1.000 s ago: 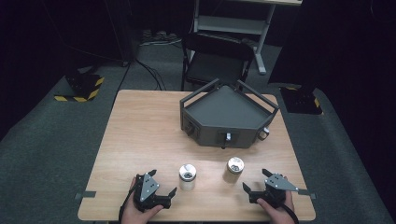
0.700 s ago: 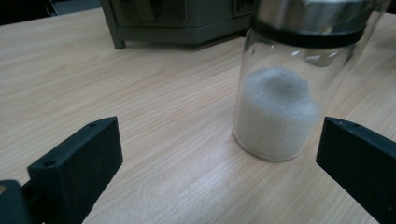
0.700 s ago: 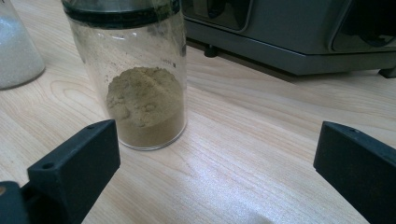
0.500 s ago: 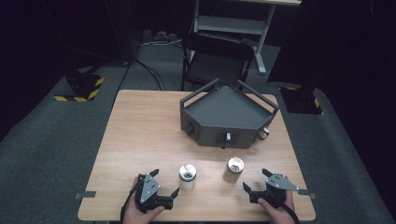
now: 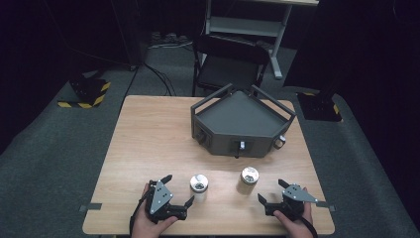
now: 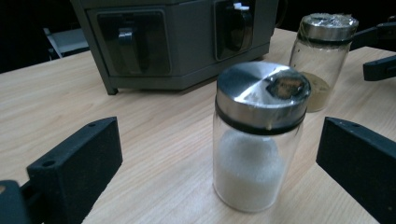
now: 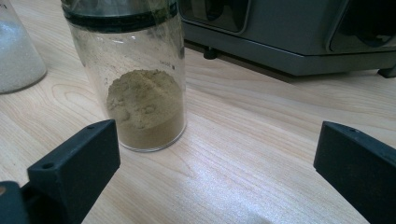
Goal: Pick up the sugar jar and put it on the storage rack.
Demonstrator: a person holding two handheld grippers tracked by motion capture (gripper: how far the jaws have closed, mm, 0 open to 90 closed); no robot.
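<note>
Glass, both jars. White-powder jar (image 5: 199, 187) just left of tan-powder jar (image 5: 248, 178); left gripper (image 5: 173, 191) and right gripper (image 5: 270, 192) gape wide, empty. We fear off-centre closing toppling either jar.

Overhead light falls evenly on the table (image 5: 148, 134); the surrounding floor and far background remain dark. Shadows under objects are short and soft. In the left gripper view, the near jar lid (image 6: 261, 95) shows bright glare and slight blur. The near jaws in both gripper views are soft-focused.
</note>
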